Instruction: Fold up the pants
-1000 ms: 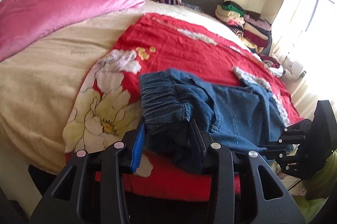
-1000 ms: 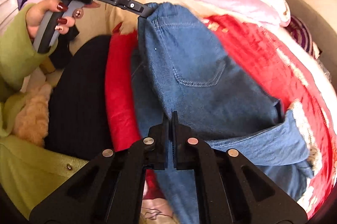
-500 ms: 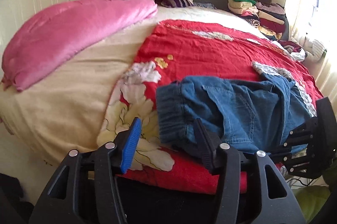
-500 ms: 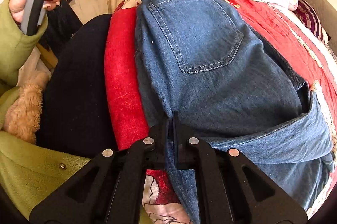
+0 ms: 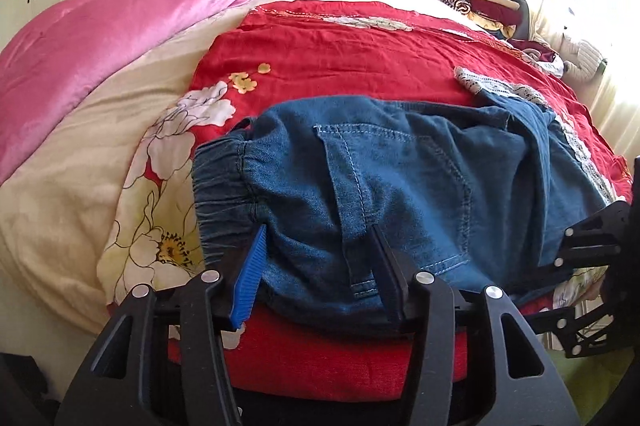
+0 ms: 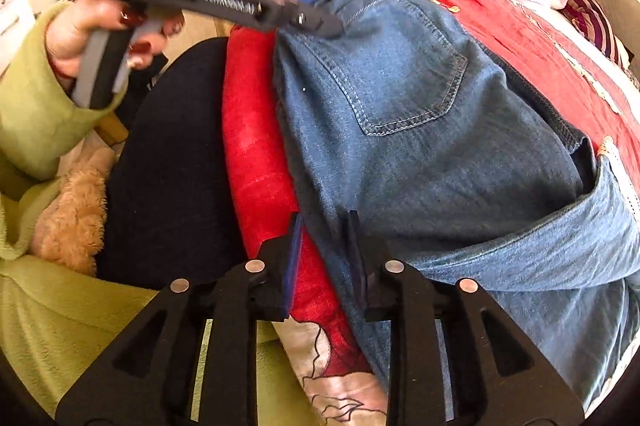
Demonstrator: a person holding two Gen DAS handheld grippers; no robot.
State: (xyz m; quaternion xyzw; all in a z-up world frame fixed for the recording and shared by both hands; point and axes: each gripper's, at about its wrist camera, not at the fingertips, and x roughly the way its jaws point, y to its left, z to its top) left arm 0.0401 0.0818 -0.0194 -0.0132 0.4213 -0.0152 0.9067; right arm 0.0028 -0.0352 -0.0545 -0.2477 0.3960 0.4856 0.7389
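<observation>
Folded jeans [image 5: 400, 193] lie mid-frame on the red bedspread [image 5: 360, 49]; left gripper [image 5: 316, 266] and right gripper [image 6: 322, 258] jaws apart, apparently releasing, smoothing likely next.

both views close over jeans [image 5: 400, 185]

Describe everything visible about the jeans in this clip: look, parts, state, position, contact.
The jeans are mid-blue denim with light contrast stitching, a gathered elastic waistband and a patch back pocket. They lie folded on the red floral blanket at the bed's near edge, a leg doubled across at one end. The left tool is open, its fingers straddling the near edge; the right tool is also open around the fabric's edge.
</observation>
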